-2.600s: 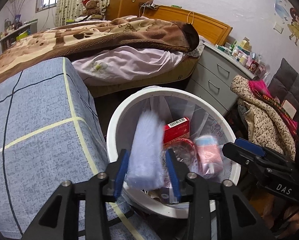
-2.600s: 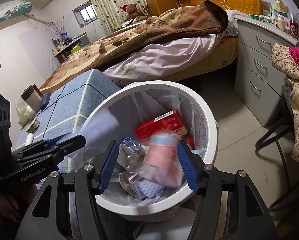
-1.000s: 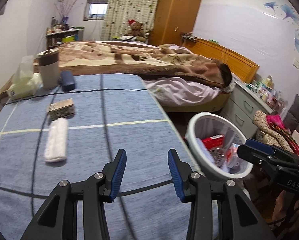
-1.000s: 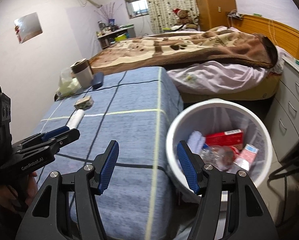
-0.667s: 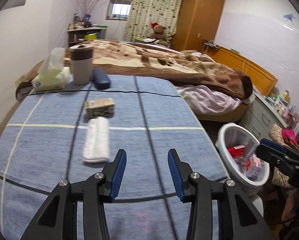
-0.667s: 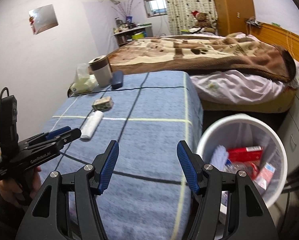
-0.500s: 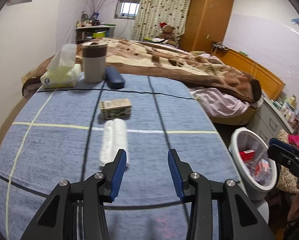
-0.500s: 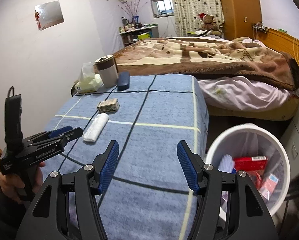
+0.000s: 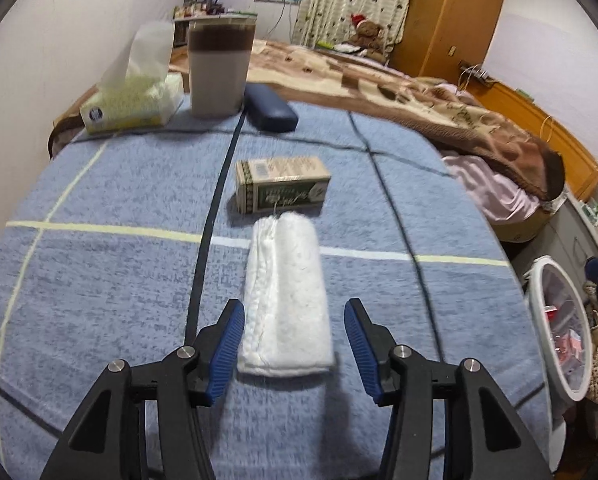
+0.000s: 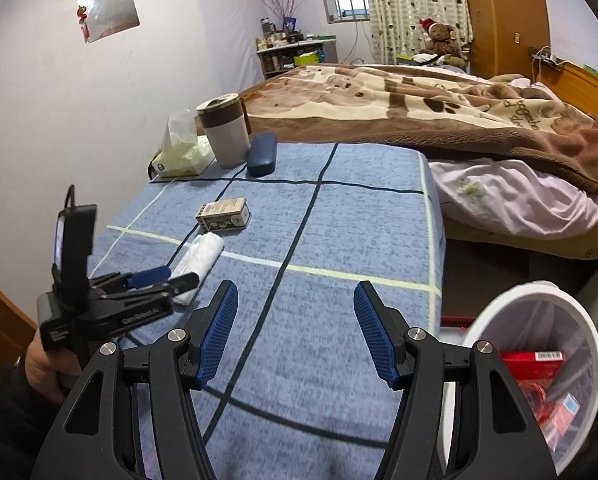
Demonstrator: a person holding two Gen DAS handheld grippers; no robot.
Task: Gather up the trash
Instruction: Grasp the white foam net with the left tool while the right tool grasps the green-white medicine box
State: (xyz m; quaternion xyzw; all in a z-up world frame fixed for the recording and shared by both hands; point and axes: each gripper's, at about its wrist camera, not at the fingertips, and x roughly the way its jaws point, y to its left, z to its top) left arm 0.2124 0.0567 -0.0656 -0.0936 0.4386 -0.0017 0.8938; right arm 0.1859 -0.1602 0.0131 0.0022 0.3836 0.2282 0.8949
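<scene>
From the left wrist view, the left gripper [image 9: 294, 345] stands wide, its blue pads flanking the near end of the folded white fluffy cloth [image 9: 285, 296], with a small green-printed cardboard box [image 9: 279, 185] at 12 o'clock. Only the right wrist view shows inside the white round plastic bin [image 10: 539, 304] at 4 o'clock, holding red packaging, with the right gripper [image 10: 295, 332] wide and empty above the blue checked tablecloth [image 10: 339, 220].

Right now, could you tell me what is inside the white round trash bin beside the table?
The white round trash bin holds a red carton and other red-and-pink packaging beneath it. A clear liner covers the walls. The bottom is hidden by its rim and the right gripper.
</scene>
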